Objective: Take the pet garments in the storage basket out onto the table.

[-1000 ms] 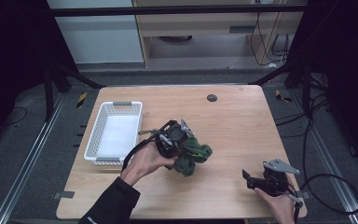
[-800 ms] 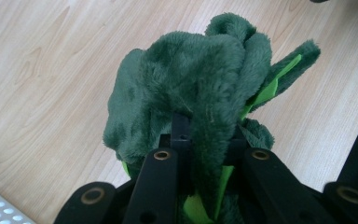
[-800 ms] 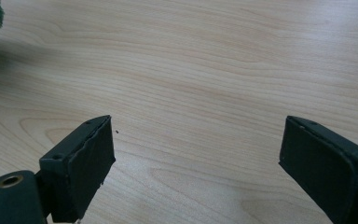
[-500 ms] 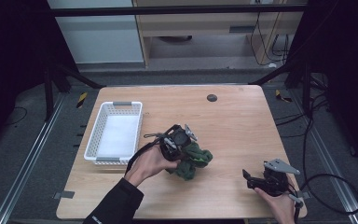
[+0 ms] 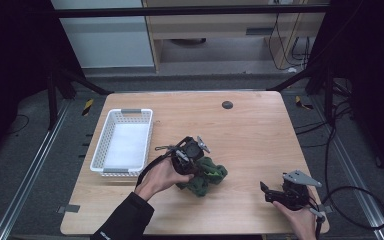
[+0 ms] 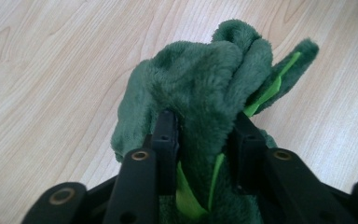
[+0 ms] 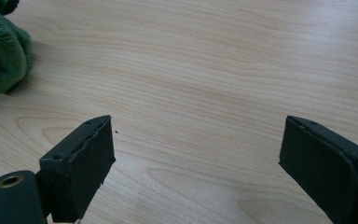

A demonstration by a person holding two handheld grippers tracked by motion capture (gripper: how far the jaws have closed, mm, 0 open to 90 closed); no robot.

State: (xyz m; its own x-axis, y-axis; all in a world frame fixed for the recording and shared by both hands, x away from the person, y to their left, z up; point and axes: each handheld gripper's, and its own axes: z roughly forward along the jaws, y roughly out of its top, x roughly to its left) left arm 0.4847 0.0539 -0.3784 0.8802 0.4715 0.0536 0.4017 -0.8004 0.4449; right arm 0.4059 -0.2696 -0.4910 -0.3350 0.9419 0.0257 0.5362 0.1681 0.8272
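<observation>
Left claw [image 5: 200, 167] is down on the green plush toy [image 5: 204, 176], right in the middle of the wooden surface [image 5: 250, 130], a touch toward the near edge. From the left gripper view, the toy [image 6: 200, 93] bulges up between the two black jaws, a thick fold of dark green fur with bright green strips showing through it. The jaws have just been opening, yet the fur fills the gap and both pads [image 6: 167, 140] are in contact with it, so I'd call it loosely clamped on the plush rather than free of it. The toy lies on the wood, not lifted.

The left hand [image 5: 161, 176] comes in from the bottom edge, dark sleeve and all, wrapped around the gripper body with the cable looping off beside it.

Over to the right claw [image 5: 266, 192]: it sits near the front right corner of the surface, well apart from the toy, held low by the right hand [image 5: 300, 220]. In the right gripper view its jaws stand wide apart with nothing but bare wood grain between them, and a bit of the green plush [image 7: 2, 46] peeks in at the top left corner.

On the left side of the surface, a white plastic basket [image 5: 145, 135] sits near the toy without touching it. A small dark round spot [image 5: 227, 104] marks the far part of the surface.
</observation>
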